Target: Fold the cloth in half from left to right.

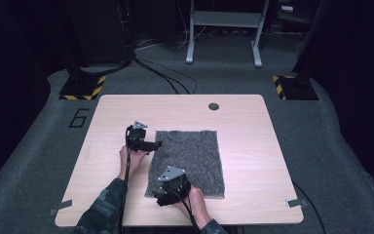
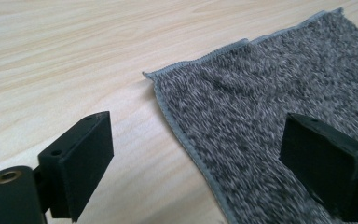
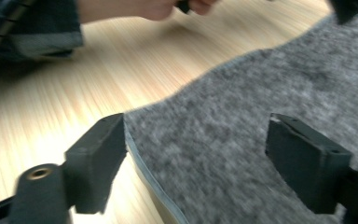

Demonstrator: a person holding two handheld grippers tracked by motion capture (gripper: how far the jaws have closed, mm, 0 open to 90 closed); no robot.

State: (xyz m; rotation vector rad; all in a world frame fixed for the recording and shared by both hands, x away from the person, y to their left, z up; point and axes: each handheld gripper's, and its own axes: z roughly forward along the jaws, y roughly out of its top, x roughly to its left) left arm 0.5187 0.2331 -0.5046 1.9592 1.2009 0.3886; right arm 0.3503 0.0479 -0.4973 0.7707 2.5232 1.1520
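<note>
A grey towel (image 1: 187, 161) lies flat at centre frame on the wooden tabletop (image 1: 253, 146). Left tool (image 1: 157, 145) and right tool (image 1: 158, 199) straddle its left edge, jaws wide, gripping nothing. A floor marking (image 1: 79, 118) reads "6".

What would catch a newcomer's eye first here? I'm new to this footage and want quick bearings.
A speckled grey towel lies flat in the middle of the pale wooden table. The left gripper sits at the towel's far left corner and the right gripper at its near left corner, both with jaws open astride the hemmed edge.
</note>
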